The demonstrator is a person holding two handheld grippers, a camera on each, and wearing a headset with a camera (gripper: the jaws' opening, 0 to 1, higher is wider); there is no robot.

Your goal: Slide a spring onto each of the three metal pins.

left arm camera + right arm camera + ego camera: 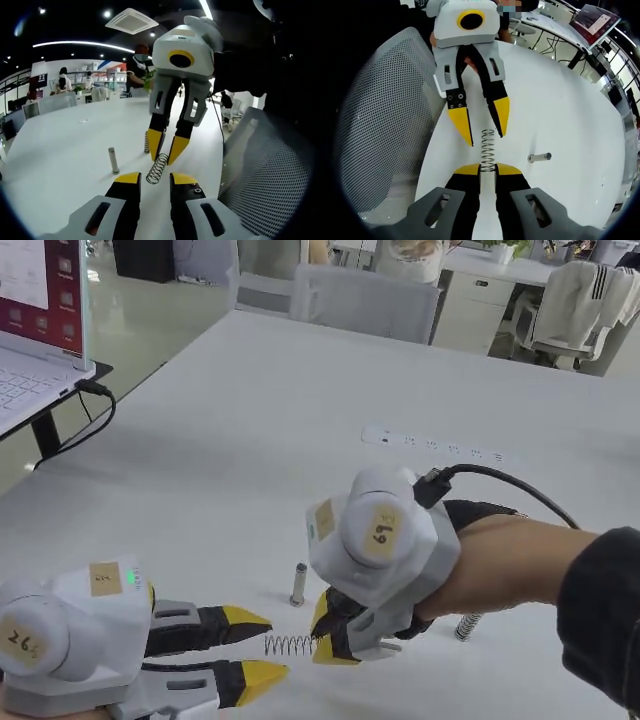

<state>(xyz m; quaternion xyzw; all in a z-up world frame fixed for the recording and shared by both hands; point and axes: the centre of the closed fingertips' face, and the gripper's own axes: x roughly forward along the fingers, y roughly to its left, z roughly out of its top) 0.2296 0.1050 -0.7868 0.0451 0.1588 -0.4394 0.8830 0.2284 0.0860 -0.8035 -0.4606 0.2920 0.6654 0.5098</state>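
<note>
Spring transfer at a white table: the right gripper pinches one end of a thin coiled wire spring, held level just in front of a bare upright silver metal pin. The left gripper gapes around the spring's free end. Next, seemingly, the spring must be stood upright and lowered over that pin's top.

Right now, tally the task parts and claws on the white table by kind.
Thin coiled wire springs: 2, held spring, far spring
Short silver metal pin: 1
Yellow-tipped claws: 2, left claw, right claw
Total: 5
</note>
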